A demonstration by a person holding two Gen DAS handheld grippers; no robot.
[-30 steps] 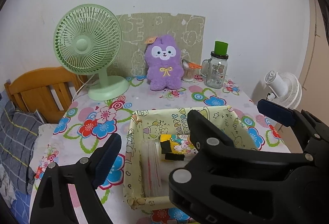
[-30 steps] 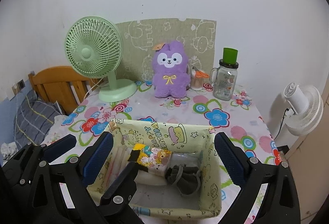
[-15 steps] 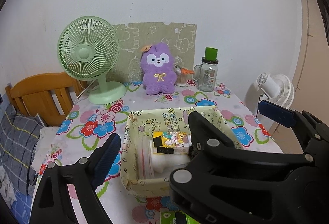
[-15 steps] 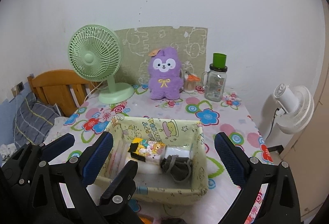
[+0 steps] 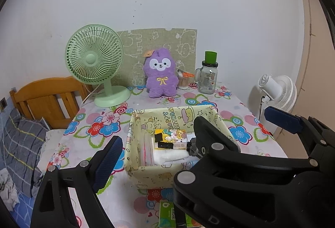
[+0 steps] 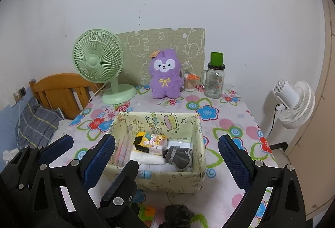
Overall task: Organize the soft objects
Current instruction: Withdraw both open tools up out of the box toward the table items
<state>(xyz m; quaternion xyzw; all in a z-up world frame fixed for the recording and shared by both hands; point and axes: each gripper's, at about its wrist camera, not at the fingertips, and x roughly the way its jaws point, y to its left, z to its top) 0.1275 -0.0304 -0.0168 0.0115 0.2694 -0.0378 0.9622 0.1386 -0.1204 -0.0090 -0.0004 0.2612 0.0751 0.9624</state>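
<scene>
Both grippers have pulled back from the fabric basket (image 6: 194, 183) since the earlier frames, so it now looks smaller and the table edge nearer me has come into view. I see my left gripper (image 5: 191, 130) tilted down toward the basket, tongs spread wide with nothing between them. My right gripper (image 6: 166, 156) sits just beside it at much the same downward tilt, also wide and empty; one of its fingers (image 5: 211, 133) crosses the left view. Inside the basket lie a cartoon-printed pack (image 6: 152, 141), folded white cloth (image 6: 149, 157) and a grey sock bundle (image 6: 179, 156). Another dark soft item (image 6: 178, 214) rests on the flowered tablecloth (image 6: 230, 123) nearer me. A purple plush (image 6: 165, 74) stands at the far edge, well apart.
</scene>
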